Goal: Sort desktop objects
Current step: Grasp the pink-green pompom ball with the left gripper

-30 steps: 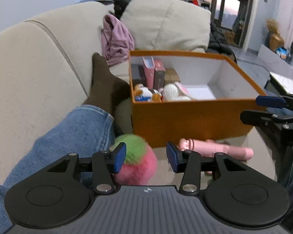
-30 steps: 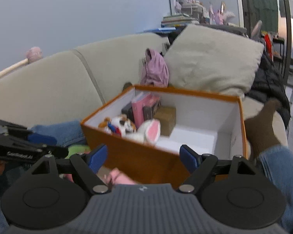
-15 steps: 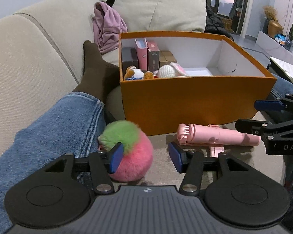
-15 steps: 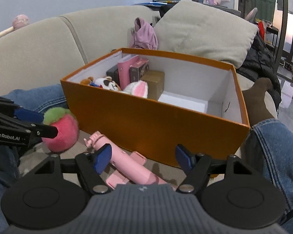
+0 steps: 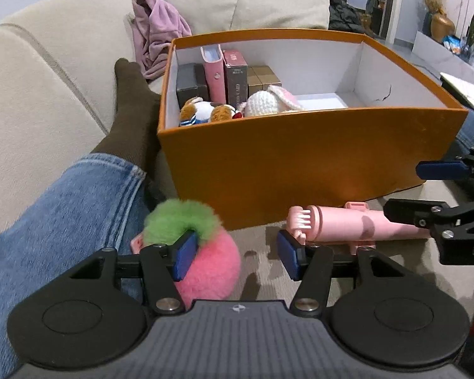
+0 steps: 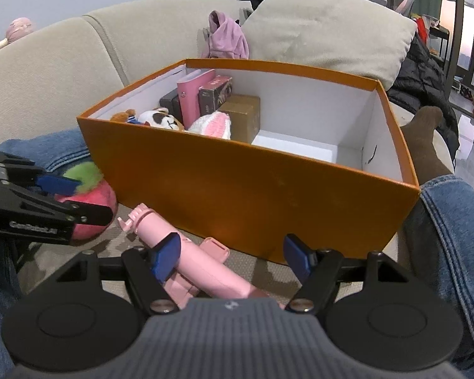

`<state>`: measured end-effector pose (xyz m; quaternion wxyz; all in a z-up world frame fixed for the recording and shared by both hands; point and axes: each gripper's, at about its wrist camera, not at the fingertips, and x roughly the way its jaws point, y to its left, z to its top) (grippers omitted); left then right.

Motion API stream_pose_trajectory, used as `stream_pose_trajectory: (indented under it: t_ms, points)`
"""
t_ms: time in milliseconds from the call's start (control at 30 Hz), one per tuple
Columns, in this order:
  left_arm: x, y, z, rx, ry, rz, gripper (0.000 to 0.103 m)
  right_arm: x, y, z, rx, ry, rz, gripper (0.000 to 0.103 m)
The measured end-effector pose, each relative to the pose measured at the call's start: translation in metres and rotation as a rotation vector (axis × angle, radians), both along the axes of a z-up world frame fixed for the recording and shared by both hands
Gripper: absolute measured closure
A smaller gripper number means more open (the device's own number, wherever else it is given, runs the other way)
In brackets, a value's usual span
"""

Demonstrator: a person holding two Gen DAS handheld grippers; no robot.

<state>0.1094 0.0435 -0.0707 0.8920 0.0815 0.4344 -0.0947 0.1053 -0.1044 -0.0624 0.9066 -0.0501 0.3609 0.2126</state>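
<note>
A fluffy pink ball with a green top (image 5: pixel 211 265) lies on the sofa seat in front of an orange box (image 5: pixel 300 164). My left gripper (image 5: pixel 237 259) hangs just over it, jaws opening; the ball sits against the left pad, partly between the fingers, and the right pad is clear of it. A pink stick-shaped gadget (image 6: pixel 173 230) lies along the box's front wall (image 6: pixel 237 183). My right gripper (image 6: pixel 233 257) is open above it, with the stick running under its left finger. The box holds a plush dog (image 5: pixel 202 112), a crocheted toy and several small boxes.
A person's legs in blue jeans (image 5: pixel 63 214) and brown socks (image 5: pixel 129 117) flank the box on both sides. A purple garment (image 5: pixel 158 38) and a beige cushion (image 6: pixel 325 28) lie behind it. The box's right half has bare white floor (image 6: pixel 294 145).
Both grippers have sunk toward the sofa seat and tilted downward. The left jaws have spread wider around the ball; the right jaws have narrowed slightly over the pink stick.
</note>
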Motion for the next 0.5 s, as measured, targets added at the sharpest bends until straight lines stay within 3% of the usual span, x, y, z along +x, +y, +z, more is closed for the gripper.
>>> stream_pose_trajectory:
  t_ms: [300,500]
  points:
    - [-0.014,0.008,0.009,0.021,-0.036,0.025,0.036,0.003,-0.003,-0.002,0.015,0.014,-0.01,0.03]
    - [-0.013,0.01,0.005,0.096,-0.013,0.07,0.033,0.006,-0.006,-0.005,0.032,0.027,-0.013,0.029]
